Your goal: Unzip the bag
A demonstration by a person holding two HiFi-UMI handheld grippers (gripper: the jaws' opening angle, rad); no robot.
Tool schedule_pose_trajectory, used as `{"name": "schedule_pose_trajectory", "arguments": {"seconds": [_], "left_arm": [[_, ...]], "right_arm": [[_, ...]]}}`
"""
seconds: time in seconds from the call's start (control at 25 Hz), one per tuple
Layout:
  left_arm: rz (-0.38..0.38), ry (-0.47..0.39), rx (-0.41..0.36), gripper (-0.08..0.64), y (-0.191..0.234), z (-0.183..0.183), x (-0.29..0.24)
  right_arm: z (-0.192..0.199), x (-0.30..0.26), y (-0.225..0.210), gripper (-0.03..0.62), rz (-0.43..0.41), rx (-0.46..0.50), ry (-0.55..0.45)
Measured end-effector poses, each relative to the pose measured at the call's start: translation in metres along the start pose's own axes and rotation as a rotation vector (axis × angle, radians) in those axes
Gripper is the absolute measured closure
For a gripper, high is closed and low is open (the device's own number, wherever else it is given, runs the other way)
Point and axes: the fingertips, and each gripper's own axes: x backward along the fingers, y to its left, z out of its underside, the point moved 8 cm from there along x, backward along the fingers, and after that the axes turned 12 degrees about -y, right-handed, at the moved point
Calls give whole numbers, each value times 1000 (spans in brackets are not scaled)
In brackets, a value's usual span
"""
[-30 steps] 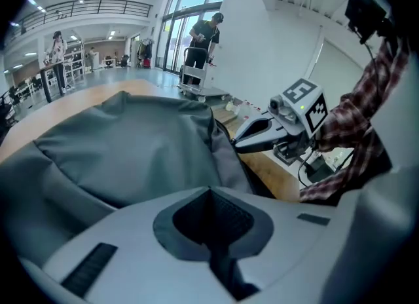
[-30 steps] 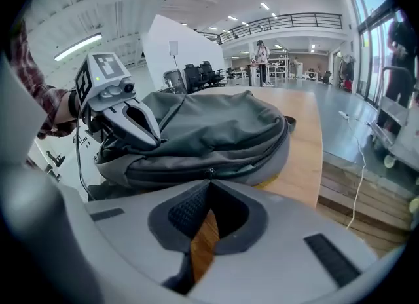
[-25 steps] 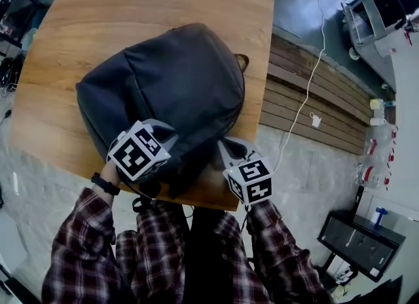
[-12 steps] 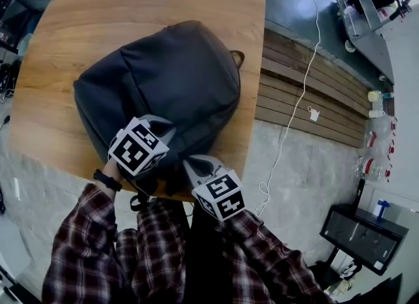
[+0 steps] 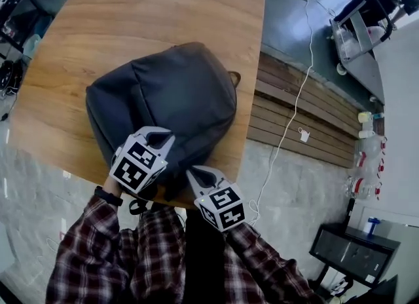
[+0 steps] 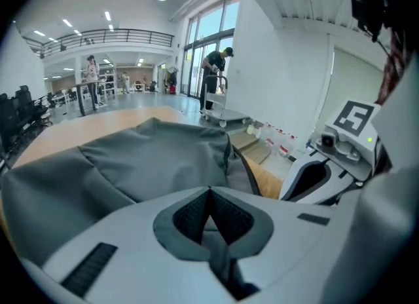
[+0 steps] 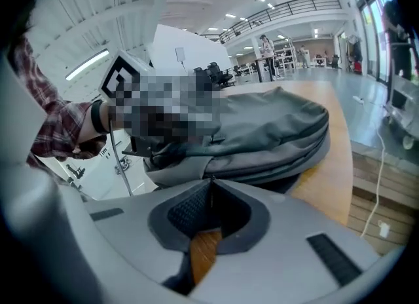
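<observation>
A dark grey backpack (image 5: 167,96) lies flat on the wooden table (image 5: 78,40). It fills the left gripper view (image 6: 131,158) and lies on its side in the right gripper view (image 7: 262,132). My left gripper (image 5: 157,137) rests on the bag's near end, jaws shut, with grey bag fabric showing between the pads (image 6: 209,194). My right gripper (image 5: 194,173) sits at the bag's near edge beside the left one. Its jaws are shut, and a thin dark tab sticks out at their tip (image 7: 211,179), right at the bag's zipper seam (image 7: 275,155). Bare wood shows through the gap below.
The table's right edge (image 5: 252,99) drops to a slatted wooden platform (image 5: 308,116), with a white cable (image 5: 288,119) trailing over it and the floor. The person's plaid sleeves (image 5: 85,250) are at the near table edge. A dark cabinet (image 5: 353,253) stands at the lower right.
My right gripper has moved left along the bag's near edge, from its right corner to close beside the left gripper. The left gripper has stayed on the bag.
</observation>
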Motion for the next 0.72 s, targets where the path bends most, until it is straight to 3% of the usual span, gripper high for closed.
{"name": "schedule_pose_trajectory", "arguments": {"seconds": [0.2, 0.4, 0.52, 0.72], "left_arm": [[-129, -209, 173, 551, -22, -27, 58], [-180, -382, 292, 551, -45, -56, 102], [-244, -477, 326, 551, -51, -74, 124], [-298, -613, 302, 551, -63, -109, 156]], "right_arm": [[-39, 30, 9, 581, 18, 49, -104], [-101, 50, 18, 581, 26, 108, -283], [-136, 57, 26, 581, -21, 143, -364], [-176, 74, 51, 581, -69, 222, -466]]}}
